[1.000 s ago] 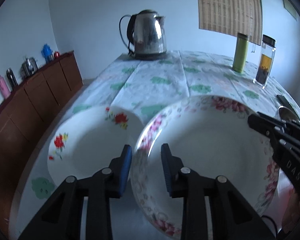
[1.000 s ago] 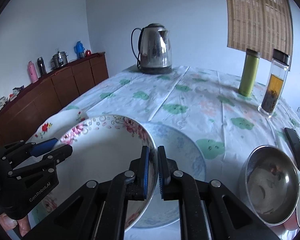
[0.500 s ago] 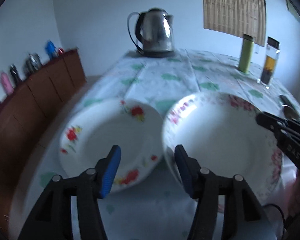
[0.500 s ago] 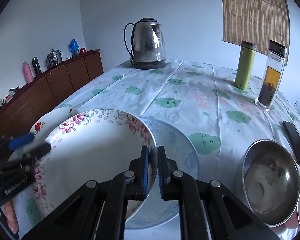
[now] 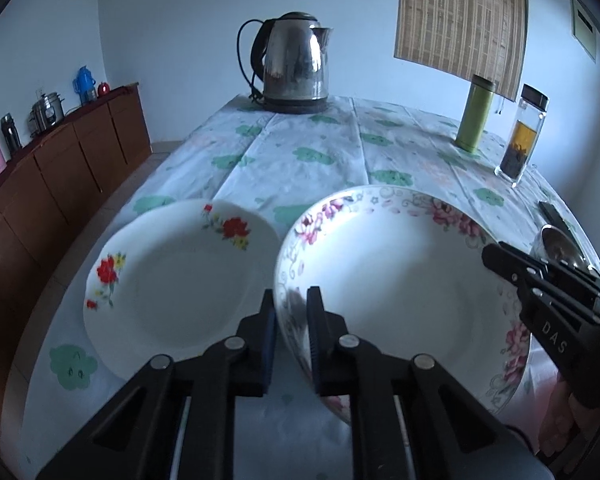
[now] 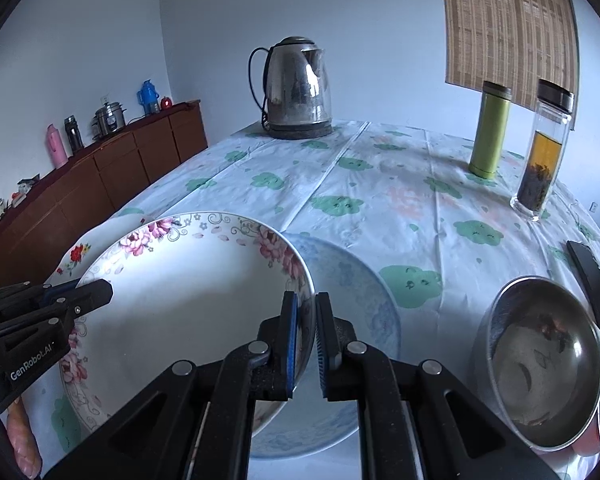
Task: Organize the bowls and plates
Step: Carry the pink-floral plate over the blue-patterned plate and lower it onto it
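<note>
A deep pink-flowered plate (image 5: 400, 300) is held tilted above the table between both grippers. My left gripper (image 5: 291, 300) has its jaws closing on the plate's left rim, with both pads against it. My right gripper (image 6: 306, 300) is shut on the opposite rim, and its tips (image 5: 496, 254) also show in the left wrist view. The left gripper (image 6: 100, 290) appears at the left edge of the right wrist view. A red-flowered white plate (image 5: 180, 280) lies on the table to the left. A pale blue plate (image 6: 352, 280) lies under the held plate (image 6: 188, 300).
A steel bowl (image 6: 540, 360) sits at the near right, with a black flat object (image 6: 592, 288) behind it. Farther back stand a steel kettle (image 6: 296, 88), a green flask (image 6: 492, 132) and a glass tea bottle (image 6: 544, 152). A brown sideboard (image 5: 60, 168) runs along the left wall.
The left gripper opened wide half a second ago, shifted a little, and has shut again on the pink-flowered plate's left rim. The right gripper kept its grip.
</note>
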